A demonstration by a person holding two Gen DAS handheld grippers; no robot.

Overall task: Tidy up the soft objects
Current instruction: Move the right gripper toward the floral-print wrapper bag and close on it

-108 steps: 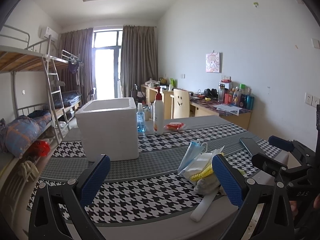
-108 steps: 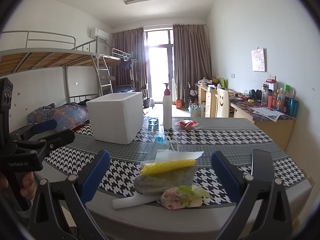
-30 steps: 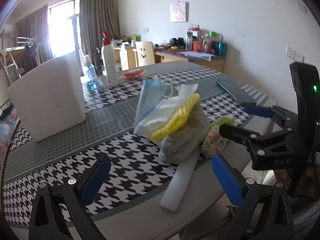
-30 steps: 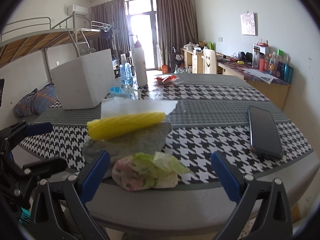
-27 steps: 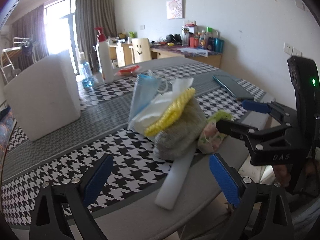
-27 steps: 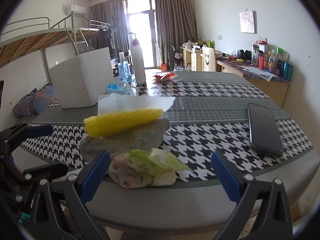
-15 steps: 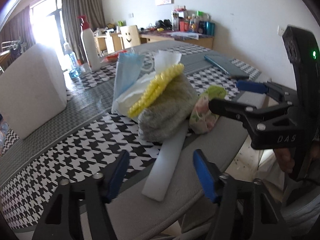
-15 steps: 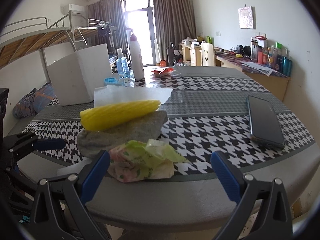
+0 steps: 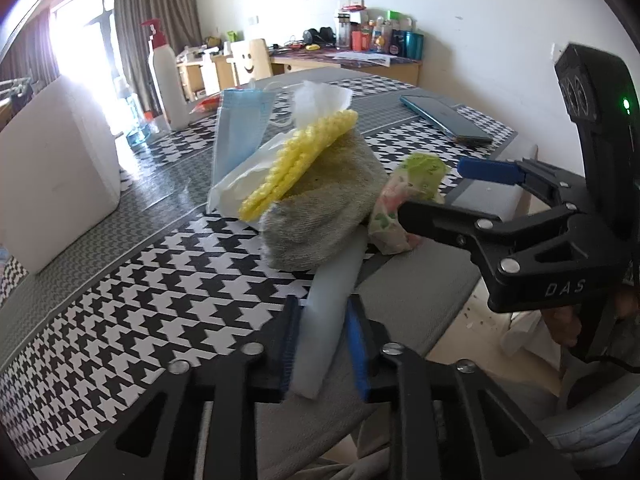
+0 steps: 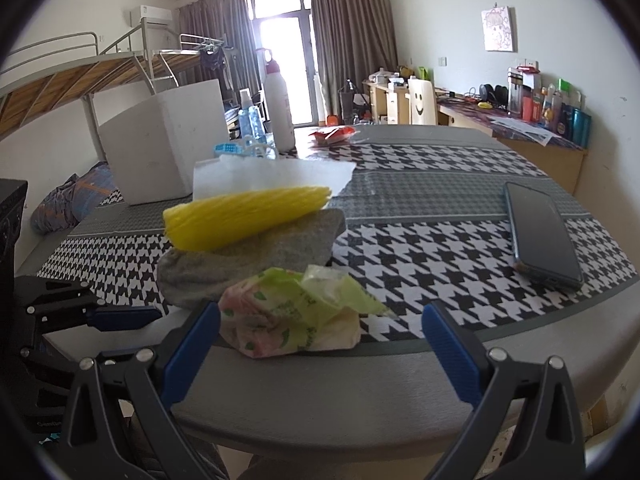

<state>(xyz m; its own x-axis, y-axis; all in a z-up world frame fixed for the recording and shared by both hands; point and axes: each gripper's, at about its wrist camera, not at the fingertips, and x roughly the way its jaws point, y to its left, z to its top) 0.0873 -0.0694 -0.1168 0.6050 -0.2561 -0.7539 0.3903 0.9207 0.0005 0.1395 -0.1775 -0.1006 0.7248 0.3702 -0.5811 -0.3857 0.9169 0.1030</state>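
— Left wrist view: the left gripper (image 9: 322,334) has just been closing, and its blue pads now press both sides of one white foam strip (image 9: 330,304) whose far end lies under the pile. What is in that pile?

— One grey knitted sock (image 9: 320,204), one yellow ribbed cloth (image 9: 298,162) on it, one white tissue (image 9: 320,98), one blue face mask (image 9: 240,128) and one crumpled floral green plastic bag (image 9: 404,200), all on the houndstooth-covered table (image 9: 120,312).

— And the right gripper (image 10: 320,348)?

— Its jaws stand wide, empty, either side of the bag. Only the left view shows the strip; the right view shows one bunk bed (image 10: 80,80). Both show one dark phone (image 10: 540,232) and one white foam box (image 10: 168,140).
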